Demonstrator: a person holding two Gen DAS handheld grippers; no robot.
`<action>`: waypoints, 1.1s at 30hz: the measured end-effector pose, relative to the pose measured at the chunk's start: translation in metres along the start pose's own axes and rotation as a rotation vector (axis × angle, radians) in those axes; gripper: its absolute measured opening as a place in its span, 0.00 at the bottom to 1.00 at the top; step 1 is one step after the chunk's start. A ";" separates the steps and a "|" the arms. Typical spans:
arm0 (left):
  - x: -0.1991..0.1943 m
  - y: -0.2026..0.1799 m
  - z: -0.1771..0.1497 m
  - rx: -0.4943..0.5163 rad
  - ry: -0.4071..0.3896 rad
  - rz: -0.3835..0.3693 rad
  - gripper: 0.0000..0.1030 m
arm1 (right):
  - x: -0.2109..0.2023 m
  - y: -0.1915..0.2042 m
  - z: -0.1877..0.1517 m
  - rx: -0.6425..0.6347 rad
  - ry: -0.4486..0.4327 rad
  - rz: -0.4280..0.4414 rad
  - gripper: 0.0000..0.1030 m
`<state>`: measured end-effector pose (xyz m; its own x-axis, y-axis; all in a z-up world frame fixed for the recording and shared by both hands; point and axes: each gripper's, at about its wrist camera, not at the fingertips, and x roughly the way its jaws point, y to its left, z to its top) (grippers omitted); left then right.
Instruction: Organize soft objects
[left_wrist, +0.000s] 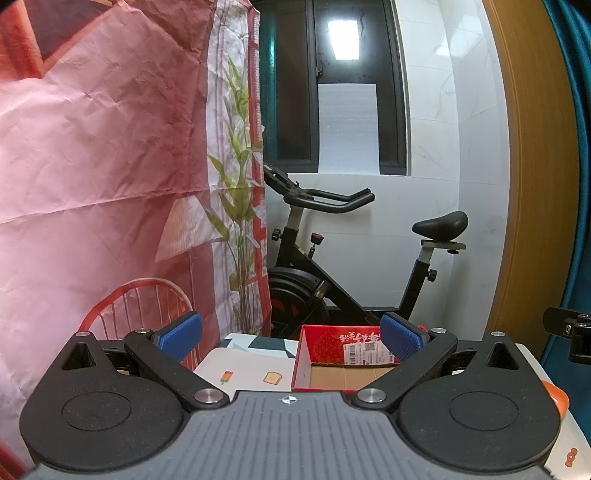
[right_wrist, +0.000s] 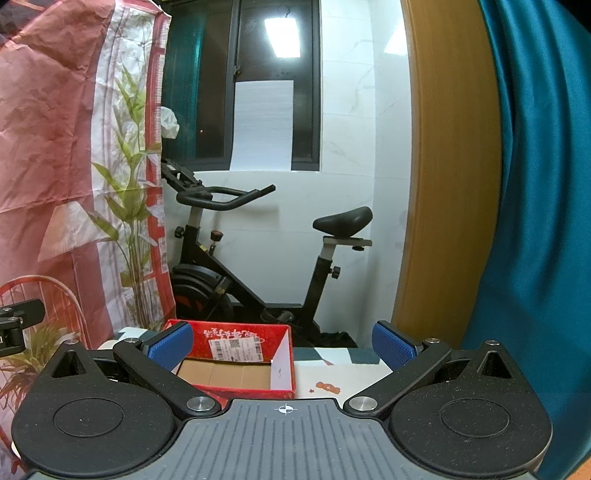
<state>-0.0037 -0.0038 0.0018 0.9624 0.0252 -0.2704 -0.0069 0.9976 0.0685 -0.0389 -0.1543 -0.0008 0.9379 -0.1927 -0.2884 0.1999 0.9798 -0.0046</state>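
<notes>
Two grippers, both empty, both with their blue ribbed pads spread wide. The left gripper (left_wrist: 290, 338) and the right gripper (right_wrist: 282, 341) are held level and aimed out at the room rather than down at the work, so honestly that's the first worry: neither wrist camera shows a single soft object. No idea where they are, probably below or behind the frame.

What you can see is the red cardboard box with the open top and a white shipping label (right_wrist: 240, 363), sitting on a pale table covering printed with little popsicle and toast cartoons (left_wrist: 243, 373). The brown cardboard floor of the box looks bare, so I'd guess it's the drop-off spot and nothing's gone in yet.

Stuff that could go sideways, as I read it:
- Going for a grab without tilting down first means closing on air or on the cloth itself and dragging it, box and all.
- That box looks light and nothing seems to hold it down. Clip its near wall with a finger coming in low and it slides or tips.
- Both grippers are close together, with the box right in front. If both head for it at once, they bump.
- Soft things sag; pinched by a corner, one could flop over the rim instead of dropping inside.
</notes>
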 end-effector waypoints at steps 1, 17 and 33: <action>0.000 0.000 0.000 0.000 -0.001 0.001 1.00 | 0.000 0.000 0.000 0.000 0.000 0.000 1.00; 0.001 -0.002 0.000 0.001 0.002 -0.005 1.00 | 0.000 0.000 0.000 0.001 0.003 -0.002 1.00; 0.002 0.000 -0.002 -0.003 0.004 -0.010 1.00 | 0.000 0.000 -0.001 -0.001 0.006 -0.003 1.00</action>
<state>-0.0023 -0.0040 -0.0011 0.9615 0.0156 -0.2744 0.0018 0.9980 0.0630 -0.0387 -0.1541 -0.0019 0.9354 -0.1955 -0.2945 0.2026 0.9792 -0.0064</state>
